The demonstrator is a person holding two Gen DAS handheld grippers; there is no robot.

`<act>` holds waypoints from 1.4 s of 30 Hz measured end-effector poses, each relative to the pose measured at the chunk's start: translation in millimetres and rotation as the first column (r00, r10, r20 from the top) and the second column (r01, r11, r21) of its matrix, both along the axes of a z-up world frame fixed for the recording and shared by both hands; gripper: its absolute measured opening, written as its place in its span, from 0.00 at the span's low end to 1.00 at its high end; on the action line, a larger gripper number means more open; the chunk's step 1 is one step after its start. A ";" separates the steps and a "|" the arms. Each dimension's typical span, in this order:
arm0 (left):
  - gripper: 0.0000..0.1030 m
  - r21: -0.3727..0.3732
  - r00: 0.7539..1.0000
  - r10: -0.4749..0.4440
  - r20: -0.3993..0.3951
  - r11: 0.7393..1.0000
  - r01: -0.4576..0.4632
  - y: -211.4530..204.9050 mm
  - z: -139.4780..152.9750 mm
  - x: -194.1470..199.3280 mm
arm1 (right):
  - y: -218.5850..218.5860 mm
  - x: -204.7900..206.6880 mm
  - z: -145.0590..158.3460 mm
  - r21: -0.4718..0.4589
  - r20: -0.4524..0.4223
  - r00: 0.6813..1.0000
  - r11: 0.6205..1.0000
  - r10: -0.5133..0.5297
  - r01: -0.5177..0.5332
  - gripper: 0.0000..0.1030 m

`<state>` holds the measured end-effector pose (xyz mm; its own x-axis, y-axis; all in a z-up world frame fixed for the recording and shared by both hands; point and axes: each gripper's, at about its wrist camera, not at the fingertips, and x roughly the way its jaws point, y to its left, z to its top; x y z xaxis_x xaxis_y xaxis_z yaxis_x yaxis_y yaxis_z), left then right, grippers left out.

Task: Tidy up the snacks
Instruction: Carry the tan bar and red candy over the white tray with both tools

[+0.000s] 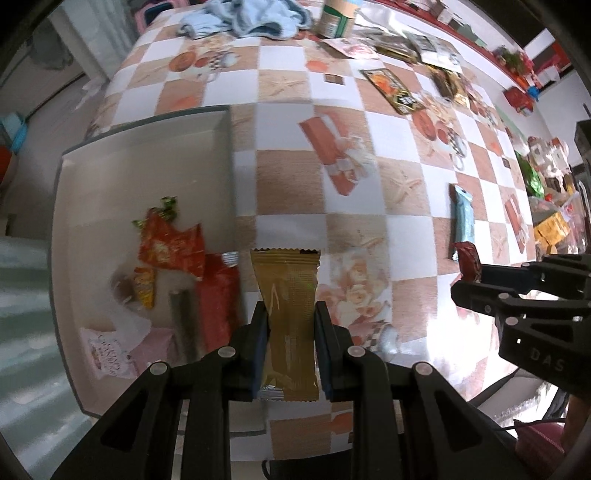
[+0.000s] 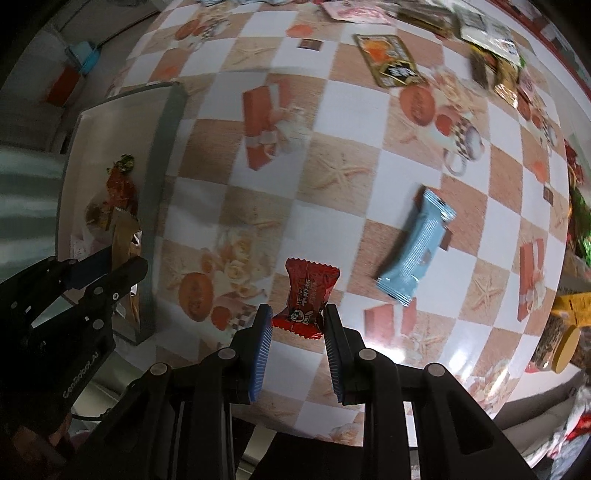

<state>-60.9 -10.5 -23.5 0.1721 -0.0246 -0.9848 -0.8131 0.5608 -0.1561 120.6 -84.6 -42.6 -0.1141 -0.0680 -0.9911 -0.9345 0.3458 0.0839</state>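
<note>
My left gripper (image 1: 290, 312) is shut on a long gold snack packet (image 1: 287, 295) and hangs over the checkered tablecloth, just right of the grey tray (image 1: 147, 144). The tray holds several snacks, among them a red-orange packet (image 1: 171, 247) and a pink one (image 1: 110, 354). My right gripper (image 2: 298, 315) is shut on a small dark red candy packet (image 2: 308, 295), above the table. In the left wrist view the right gripper (image 1: 466, 275) shows at the right edge with that red candy (image 1: 467, 260). The left gripper (image 2: 122, 266) appears at the tray's edge in the right wrist view.
A light blue snack bar (image 2: 417, 251) lies on the tablecloth right of the right gripper. More packets, including an orange-black one (image 2: 389, 59), lie at the far side. A blue cloth (image 1: 243, 18) and a tin (image 1: 338, 18) sit at the far end. A jar with a yellow lid (image 2: 565, 347) stands at right.
</note>
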 end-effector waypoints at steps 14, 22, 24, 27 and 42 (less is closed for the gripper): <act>0.25 -0.006 0.993 0.119 -0.002 0.993 -0.119 20.2 -7.2 -46.0 | 36.7 -41.8 2.6 0.006 0.016 0.992 0.993 0.121 -0.121 0.29; 0.25 -0.004 0.982 0.189 0.017 0.982 -0.189 33.7 -6.8 -70.5 | 53.8 -62.9 3.6 0.006 0.024 0.983 0.983 0.183 -0.183 0.29; 0.25 -0.004 0.976 0.215 0.023 0.977 -0.215 38.7 -6.1 -81.6 | 58.5 -68.7 3.3 0.009 0.026 0.980 0.980 0.199 -0.200 0.29; 0.25 -0.006 0.967 0.252 0.027 0.968 -0.252 45.1 -6.0 -97.4 | 66.8 -78.1 2.5 0.014 0.022 0.976 0.976 0.219 -0.219 0.29; 0.25 -0.008 0.924 0.380 0.047 0.925 -0.380 67.5 1.8 -166.8 | 94.7 -126.9 -3.1 0.048 -0.022 0.960 0.959 0.280 -0.279 0.29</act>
